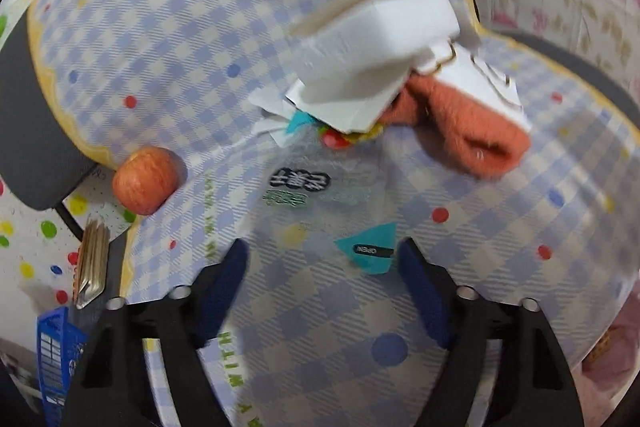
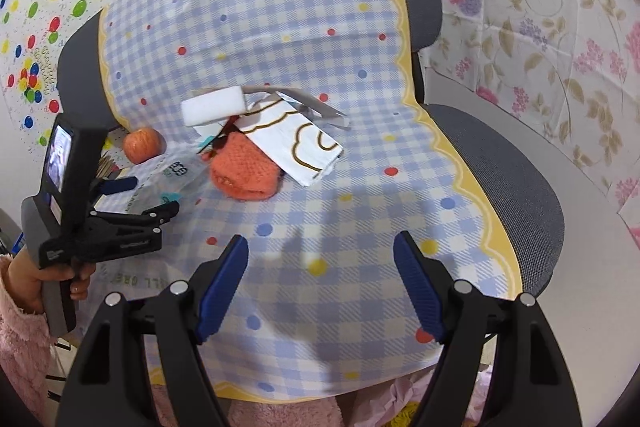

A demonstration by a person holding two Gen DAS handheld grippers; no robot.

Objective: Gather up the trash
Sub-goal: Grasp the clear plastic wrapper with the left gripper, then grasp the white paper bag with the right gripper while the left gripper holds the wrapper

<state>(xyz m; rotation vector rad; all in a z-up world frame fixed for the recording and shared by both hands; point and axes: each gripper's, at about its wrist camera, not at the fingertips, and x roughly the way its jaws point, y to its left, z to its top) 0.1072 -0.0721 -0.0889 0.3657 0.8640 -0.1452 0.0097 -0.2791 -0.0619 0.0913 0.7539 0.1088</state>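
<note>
A clear plastic wrapper (image 1: 316,211) with black print and a teal "OPEN" tab lies flat on the checkered cloth on a chair seat. My left gripper (image 1: 322,269) is open right over its near end, a finger on either side of the tab. Beyond it lie a white box (image 1: 372,43), a white carton with brown lines (image 1: 480,79), an orange knitted sock (image 1: 472,131) and an apple (image 1: 145,179). My right gripper (image 2: 320,269) is open and empty above the seat's front. It sees the left gripper (image 2: 154,197) at the wrapper (image 2: 168,173), and the pile (image 2: 256,135).
The blue checkered cloth (image 2: 304,39) covers a grey office chair (image 2: 516,179). A blue basket (image 1: 56,359) and a foil packet (image 1: 91,263) sit off the seat's left side. Patterned sheets hang behind the chair.
</note>
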